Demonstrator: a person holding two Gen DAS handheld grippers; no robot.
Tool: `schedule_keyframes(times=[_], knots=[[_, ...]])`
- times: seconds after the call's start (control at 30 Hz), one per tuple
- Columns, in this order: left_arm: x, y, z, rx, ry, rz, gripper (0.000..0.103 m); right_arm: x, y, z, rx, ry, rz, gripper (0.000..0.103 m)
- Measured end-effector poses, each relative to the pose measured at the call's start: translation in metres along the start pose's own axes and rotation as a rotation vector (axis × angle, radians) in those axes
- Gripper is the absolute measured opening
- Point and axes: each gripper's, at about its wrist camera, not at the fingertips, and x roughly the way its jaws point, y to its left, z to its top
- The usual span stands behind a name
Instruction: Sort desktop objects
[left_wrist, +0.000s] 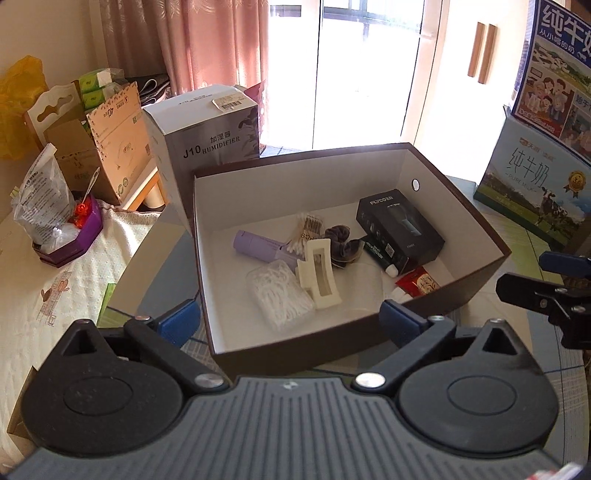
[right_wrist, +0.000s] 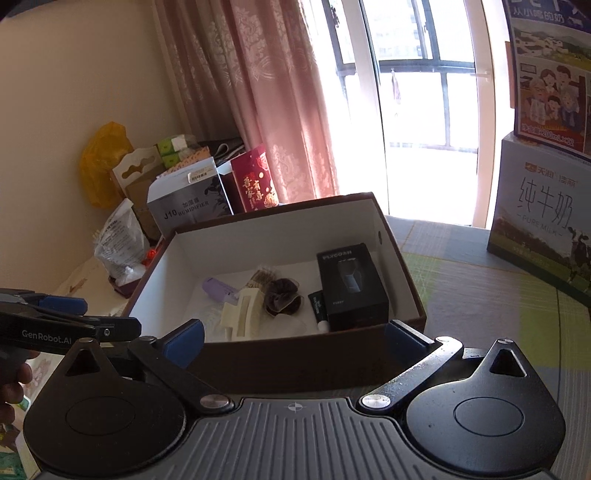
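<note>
- The left gripper (left_wrist: 290, 319) hangs at the near rim of the box (left_wrist: 461, 295), its blue-padded fingers (left_wrist: 180, 320) spread wide with nothing between them; one pad sits outside the box's near left corner, the other at the near wall.
- The right gripper (right_wrist: 293, 338) is also spread wide and empty, its fingers (right_wrist: 184, 341) straddling the near wall of the box (right_wrist: 295, 354).
- The box is brown cardboard outside, white inside, rectangular and open-topped, resting on a checked cloth (right_wrist: 480, 288).
- Nearest inside the box: a clear plastic case of white floss picks (left_wrist: 280, 293), and by the near right wall a red packet (left_wrist: 419, 282).
- Beside the floss case lies a cream hair clip (left_wrist: 319, 275), stiff plastic with a long slot, its long axis running from the near wall toward the far wall.
- Behind the clip, a lilac cylinder (left_wrist: 258, 245) lies on its side, its long axis pointing toward the box's left wall.
- Mid-box: a dark velvety scrunchie (left_wrist: 341, 245) and a bundle of cotton swabs (left_wrist: 308, 229) touching the lilac cylinder.
- Toward the box's right wall, a glossy black carton (left_wrist: 400, 225) lies flat and angled, with a dark tube (left_wrist: 380, 256), white cap nearest, tucked against it.
- Beyond the box's left far corner stands a grey humidifier carton (left_wrist: 210, 136); past that, cardboard boxes (left_wrist: 110, 140) and a pink curtain (left_wrist: 218, 40).
- Right of the box, well apart, stand stacked milk cartons (left_wrist: 535, 177).
</note>
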Motion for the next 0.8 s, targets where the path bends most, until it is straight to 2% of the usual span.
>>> schedule_keyframes(times=[0.17, 0.4, 0.8], knots=[[-0.038, -0.013, -0.023, 0.018, -0.032, 0.043, 0.102, -0.033, 0.003, -0.012, 0.013, -0.025, 0.001, 0.101], [-0.080, -0.029, -0.053, 0.002, -0.044, 0.057, 0.102, -0.071, 0.011, -0.029, -0.007, -0.032, 0.011, 0.101], [-0.125, -0.054, -0.099, -0.017, -0.035, 0.072, 0.102, -0.123, 0.021, -0.065, -0.053, -0.027, 0.044, 0.101]])
